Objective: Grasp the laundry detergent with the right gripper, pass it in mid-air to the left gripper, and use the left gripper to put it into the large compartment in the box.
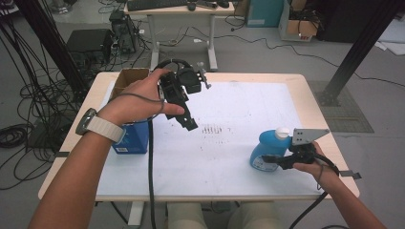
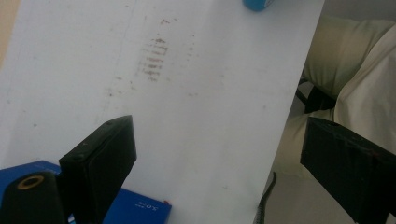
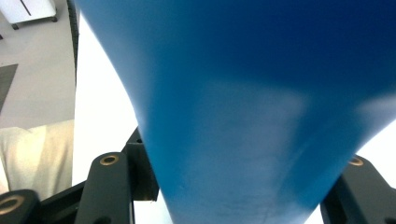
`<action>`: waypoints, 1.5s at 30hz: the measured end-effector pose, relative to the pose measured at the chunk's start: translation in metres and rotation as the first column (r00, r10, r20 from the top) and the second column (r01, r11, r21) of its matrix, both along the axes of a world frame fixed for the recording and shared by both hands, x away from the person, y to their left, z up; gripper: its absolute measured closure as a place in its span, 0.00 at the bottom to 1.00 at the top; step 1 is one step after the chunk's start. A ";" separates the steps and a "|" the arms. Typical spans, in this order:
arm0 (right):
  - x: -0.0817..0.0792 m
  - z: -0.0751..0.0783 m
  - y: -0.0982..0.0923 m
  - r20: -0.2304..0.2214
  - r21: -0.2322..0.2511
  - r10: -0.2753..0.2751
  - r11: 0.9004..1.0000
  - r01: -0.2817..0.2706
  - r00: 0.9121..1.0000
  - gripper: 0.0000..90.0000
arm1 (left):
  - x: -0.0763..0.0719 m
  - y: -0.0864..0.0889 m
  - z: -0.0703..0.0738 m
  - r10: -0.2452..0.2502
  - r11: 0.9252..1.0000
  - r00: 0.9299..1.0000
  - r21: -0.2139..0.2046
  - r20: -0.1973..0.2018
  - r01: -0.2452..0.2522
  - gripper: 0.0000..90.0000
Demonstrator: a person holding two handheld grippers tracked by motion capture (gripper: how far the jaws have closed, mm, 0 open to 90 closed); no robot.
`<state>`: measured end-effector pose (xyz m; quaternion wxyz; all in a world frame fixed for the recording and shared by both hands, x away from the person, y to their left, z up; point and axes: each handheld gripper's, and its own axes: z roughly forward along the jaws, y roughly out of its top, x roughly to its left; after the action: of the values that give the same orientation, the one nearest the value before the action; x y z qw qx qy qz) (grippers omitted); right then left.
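The right hand (image 1: 313,164) rests low at the white mat's (image 1: 239,109) four o'clock corner, its right gripper (image 1: 274,161) reaching toward nine o'clock, jaws clamped on the blue detergent bottle (image 1: 267,150). The bottle stands upright, long axis vertical, white cap (image 1: 282,133) on top. The left hand (image 1: 136,98) hovers raised near ten o'clock; its left gripper (image 1: 188,121) tilts down toward five o'clock, jaws apart and empty.

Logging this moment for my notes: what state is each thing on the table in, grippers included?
Blue bottle: upright on the white mat, white cap on, gripped at its side.
Right gripper: shut on the blue bottle.
Left gripper: open, empty, held above the mat.
Blue box: standing at the mat's left edge, untouched.
Cardboard box: open at the top.
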<state>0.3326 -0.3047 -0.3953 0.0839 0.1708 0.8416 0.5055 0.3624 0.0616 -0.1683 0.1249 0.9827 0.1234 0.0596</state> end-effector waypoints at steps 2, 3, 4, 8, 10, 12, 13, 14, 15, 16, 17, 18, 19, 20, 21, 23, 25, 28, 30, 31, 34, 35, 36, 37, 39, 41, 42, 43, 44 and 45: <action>0.001 0.000 -0.002 0.014 -0.012 0.015 1.000 -0.014 1.000 0.46 | 0.000 0.000 0.000 -0.001 1.000 1.000 0.000 0.001 0.001 0.12; 0.001 0.000 -0.002 0.014 -0.012 0.015 1.000 -0.014 1.000 0.46 | 0.000 0.000 0.000 -0.001 1.000 1.000 0.002 0.000 0.001 0.12; -0.001 0.000 0.000 0.002 0.000 0.000 1.000 0.000 1.000 0.46 | 0.000 -0.001 0.000 -0.003 1.000 1.000 0.000 0.001 0.003 0.12; 0.000 0.000 0.000 0.000 0.004 -0.004 1.000 0.004 1.000 0.46 | -0.001 -0.001 0.000 -0.004 1.000 1.000 -0.003 0.001 0.004 0.12; 0.000 -0.001 0.000 -0.002 0.006 -0.003 1.000 0.003 1.000 0.46 | -0.001 -0.001 0.000 -0.004 1.000 1.000 -0.003 0.001 0.004 0.12; 0.000 -0.001 0.000 -0.005 0.009 -0.004 1.000 0.004 1.000 0.46 | -0.001 -0.001 -0.001 -0.004 1.000 1.000 -0.004 0.000 0.004 0.12; 0.000 -0.001 0.000 -0.006 0.010 -0.006 1.000 0.006 1.000 0.46 | -0.001 -0.001 -0.001 -0.004 1.000 1.000 -0.004 0.001 0.004 0.12; 0.000 -0.001 0.000 -0.008 0.012 -0.005 1.000 0.006 1.000 0.46 | -0.001 -0.001 -0.001 -0.005 1.000 1.000 -0.003 0.001 0.005 0.12; 0.000 -0.001 0.000 -0.009 0.013 -0.005 1.000 0.005 1.000 0.46 | -0.001 -0.001 -0.001 -0.005 1.000 1.000 -0.004 0.001 0.005 0.12; 0.000 -0.001 0.000 -0.008 0.012 -0.005 1.000 0.005 1.000 0.46 | -0.001 -0.001 -0.001 -0.007 1.000 1.000 -0.004 0.001 0.007 0.12; 0.000 -0.001 0.000 -0.008 0.012 -0.005 1.000 0.005 1.000 0.46 | -0.001 -0.001 -0.001 -0.007 1.000 1.000 -0.004 0.001 0.007 0.12; 0.000 -0.001 0.000 -0.008 0.012 -0.001 1.000 0.001 1.000 0.47 | -0.001 -0.002 -0.001 -0.005 1.000 1.000 -0.005 0.000 0.005 0.12; 0.000 -0.001 0.000 -0.006 0.010 0.000 1.000 0.000 1.000 0.47 | -0.001 -0.002 -0.001 -0.006 1.000 1.000 -0.005 0.000 0.006 0.12; 0.000 -0.001 0.000 -0.005 0.008 0.001 1.000 -0.001 1.000 0.47 | -0.001 -0.001 -0.001 -0.005 1.000 1.000 -0.006 0.000 0.005 0.12; 0.000 -0.001 0.000 -0.005 0.008 0.001 1.000 -0.001 1.000 0.47 | -0.001 -0.001 -0.001 -0.005 1.000 1.000 -0.006 0.000 0.005 0.12; 0.000 -0.001 0.000 -0.005 0.009 0.000 1.000 0.000 1.000 0.47 | -0.002 -0.001 -0.001 -0.005 1.000 1.000 -0.007 0.000 0.005 0.12; 0.000 -0.001 0.000 -0.003 0.008 0.000 1.000 0.000 1.000 0.47 | -0.002 -0.001 -0.001 -0.004 1.000 1.000 -0.009 0.002 0.004 0.12; 0.000 -0.001 0.000 -0.002 0.010 -0.001 1.000 0.001 1.000 0.48 | -0.002 -0.001 -0.001 -0.002 1.000 1.000 -0.009 0.000 0.002 0.12; 0.000 -0.001 0.000 -0.002 0.011 0.000 1.000 0.000 1.000 0.48 | -0.002 -0.001 -0.001 -0.005 1.000 1.000 -0.009 0.001 0.005 0.12; 0.000 -0.001 -0.001 -0.003 0.012 0.000 1.000 0.000 1.000 0.48 | -0.002 -0.001 -0.001 -0.002 1.000 1.000 -0.011 -0.001 0.002 0.12; 0.000 -0.001 -0.001 -0.007 0.011 -0.003 1.000 0.003 1.000 0.47 | -0.002 -0.001 -0.001 -0.002 1.000 1.000 -0.011 0.000 0.002 0.12; 0.000 -0.001 -0.001 -0.007 0.012 -0.003 1.000 0.004 1.000 0.47 | -0.002 -0.001 -0.001 -0.003 1.000 1.000 -0.012 0.000 0.003 0.12; 0.000 -0.002 -0.001 -0.003 0.014 -0.001 1.000 0.001 1.000 0.47 | -0.002 -0.001 -0.001 -0.003 1.000 1.000 -0.010 0.001 0.003 0.12; 0.000 -0.002 -0.001 -0.003 0.016 -0.001 1.000 0.001 1.000 0.47 | -0.002 -0.001 -0.002 -0.001 1.000 1.000 -0.009 0.002 0.001 0.12; 0.000 -0.002 -0.001 -0.002 0.018 0.000 1.000 0.000 1.000 0.47 | -0.002 -0.001 -0.002 -0.002 1.000 1.000 -0.008 0.001 0.002 0.12; 0.000 -0.002 -0.001 -0.002 0.018 0.000 1.000 0.000 1.000 0.47 | -0.002 -0.002 -0.002 -0.003 1.000 1.000 -0.006 -0.001 0.003 0.12; 0.000 -0.002 -0.001 -0.002 0.018 0.001 1.000 -0.001 1.000 0.48 | -0.002 -0.002 -0.002 -0.003 1.000 1.000 -0.006 0.000 0.003 0.12; 0.000 -0.002 -0.001 -0.003 0.020 0.001 1.000 -0.001 1.000 0.48 | -0.001 -0.002 -0.002 -0.007 1.000 1.000 -0.007 0.003 0.007 0.12; 0.000 -0.002 -0.001 -0.003 0.019 0.002 1.000 -0.002 1.000 0.48 | -0.001 -0.002 -0.002 -0.005 1.000 1.000 -0.008 0.003 0.005 0.12; 0.000 -0.002 -0.001 -0.004 0.020 0.002 1.000 -0.002 1.000 0.48 | -0.001 -0.002 -0.002 -0.003 1.000 1.000 -0.007 0.001 0.003 0.12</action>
<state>0.3326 -0.3054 -0.3972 0.0803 0.1718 0.8368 0.5137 0.3611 0.0595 -0.1702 0.1284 0.9824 0.1222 0.0596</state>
